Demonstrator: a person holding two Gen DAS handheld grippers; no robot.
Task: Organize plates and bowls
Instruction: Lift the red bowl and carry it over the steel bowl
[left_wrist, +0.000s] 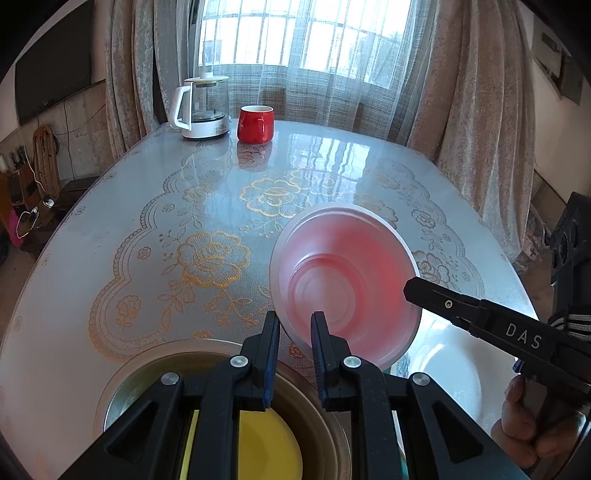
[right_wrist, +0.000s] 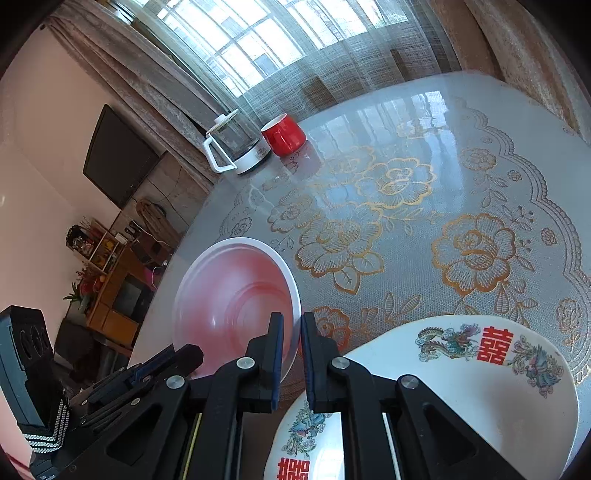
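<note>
A pink bowl with a white rim (left_wrist: 343, 280) is held tilted above the table. My left gripper (left_wrist: 295, 325) is shut on its near rim. My right gripper (right_wrist: 291, 332) is shut on the bowl's right rim (right_wrist: 236, 306); its finger shows in the left wrist view (left_wrist: 443, 299). Below my left gripper lies a yellow plate (left_wrist: 269, 439) inside an olive-rimmed dish (left_wrist: 122, 373). A white plate with red characters and dragon prints (right_wrist: 480, 369) lies under my right gripper, seen also in the left wrist view (left_wrist: 454, 373).
A glass kettle with a white handle (left_wrist: 203, 107) and a red mug (left_wrist: 255, 123) stand at the table's far edge. The table (left_wrist: 332, 166) carries a lace floral cloth under a glossy cover. Curtains and a window lie behind.
</note>
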